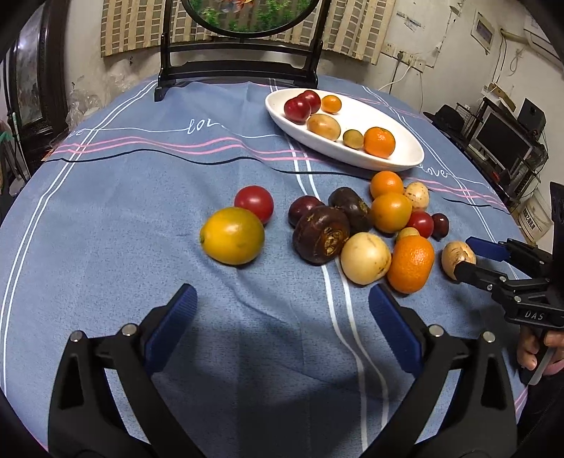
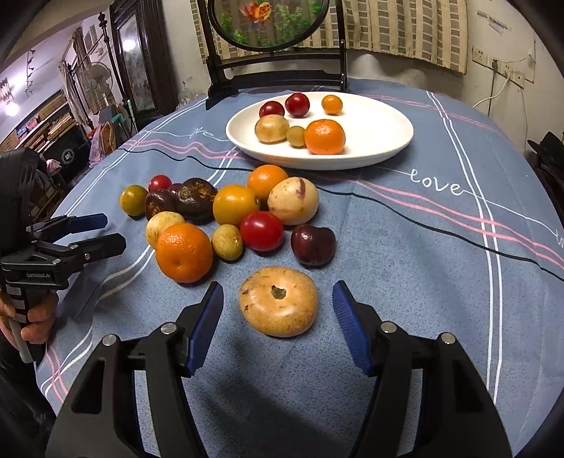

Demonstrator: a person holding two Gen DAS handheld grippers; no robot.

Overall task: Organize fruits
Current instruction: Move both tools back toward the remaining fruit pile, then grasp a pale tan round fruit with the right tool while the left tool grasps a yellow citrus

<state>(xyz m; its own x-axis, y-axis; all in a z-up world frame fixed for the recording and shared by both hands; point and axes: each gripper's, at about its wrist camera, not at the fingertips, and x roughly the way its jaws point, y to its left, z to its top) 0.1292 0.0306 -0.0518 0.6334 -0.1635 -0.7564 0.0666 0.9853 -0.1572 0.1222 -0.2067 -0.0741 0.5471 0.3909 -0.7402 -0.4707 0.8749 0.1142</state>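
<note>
A blue striped tablecloth (image 2: 440, 246) covers the table; behind, a dark chair (image 2: 275, 75), checked curtain (image 2: 405, 31), stained wall (image 1: 440, 38).

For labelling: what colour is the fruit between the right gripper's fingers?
Pale tan-yellow fruit, with a dark stem spot; right wrist view.

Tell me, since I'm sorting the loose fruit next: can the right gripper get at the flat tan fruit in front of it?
Probably yes. The right gripper is open with the tan fruit between its fingers, apart from the orange and nothing on the cloth blocking it.
</note>
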